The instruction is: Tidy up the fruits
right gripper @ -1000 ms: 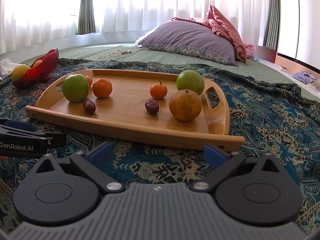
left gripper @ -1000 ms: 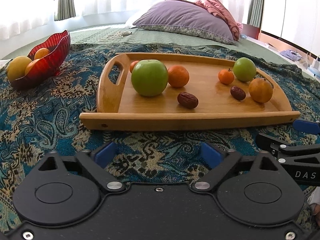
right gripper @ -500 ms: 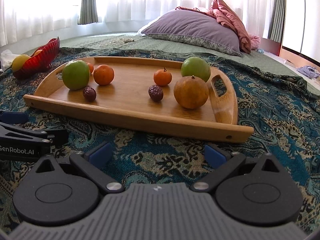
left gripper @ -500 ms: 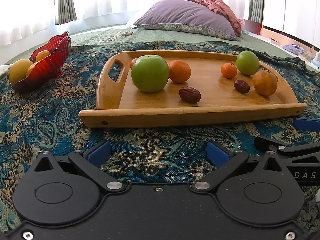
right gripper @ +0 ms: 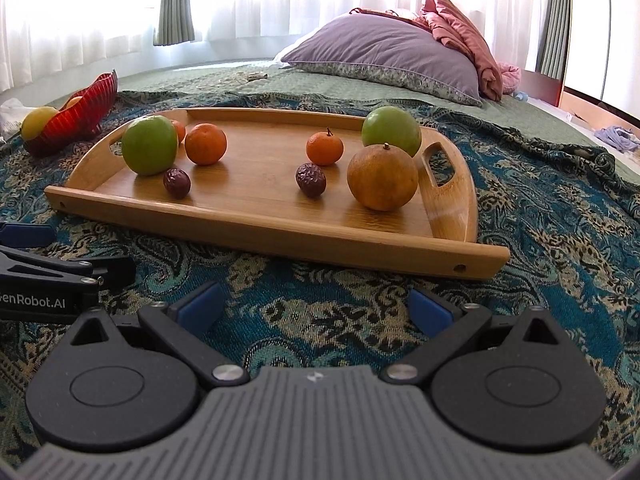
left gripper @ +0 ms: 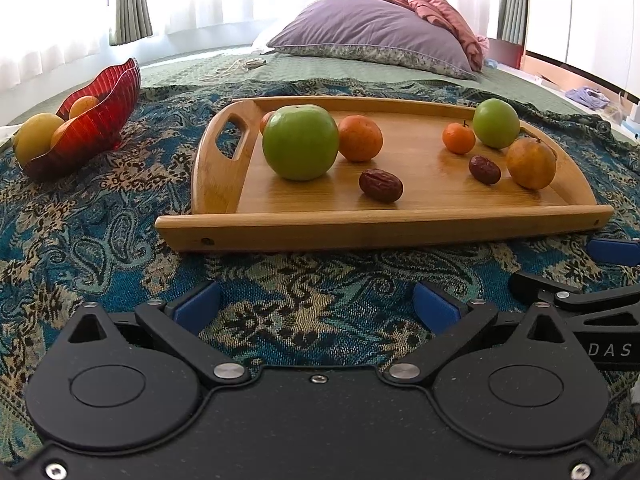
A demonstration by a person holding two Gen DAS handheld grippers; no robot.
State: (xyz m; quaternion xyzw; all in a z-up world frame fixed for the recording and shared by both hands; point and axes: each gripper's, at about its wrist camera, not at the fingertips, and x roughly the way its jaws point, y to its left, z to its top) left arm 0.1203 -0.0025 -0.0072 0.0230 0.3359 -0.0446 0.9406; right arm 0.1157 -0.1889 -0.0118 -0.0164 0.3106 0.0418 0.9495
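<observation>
A wooden tray (left gripper: pixel 380 228) (right gripper: pixel 280 236) lies on a patterned blue blanket. On it are a large green apple (left gripper: pixel 300 142) (right gripper: pixel 149 145), an orange (left gripper: pixel 360 138) (right gripper: pixel 205 144), two dark dates (left gripper: pixel 380 186) (right gripper: pixel 311 179), a small tangerine (left gripper: pixel 459 138) (right gripper: pixel 325 149), a second green apple (left gripper: pixel 496 123) (right gripper: pixel 391 130) and a brownish orange (left gripper: pixel 531 163) (right gripper: pixel 382 178). My left gripper (left gripper: pixel 316 306) is open and empty in front of the tray. My right gripper (right gripper: pixel 312 306) is open and empty too.
A red glass bowl (left gripper: pixel 98 120) (right gripper: pixel 76 124) with yellow and orange fruit stands left of the tray. A purple pillow (left gripper: pixel 376 36) and pink cloth lie behind on the green bedspread. Each gripper shows at the other view's edge.
Both grippers have lifted slightly and drawn a little nearer the tray. Nothing on the tray has moved.
</observation>
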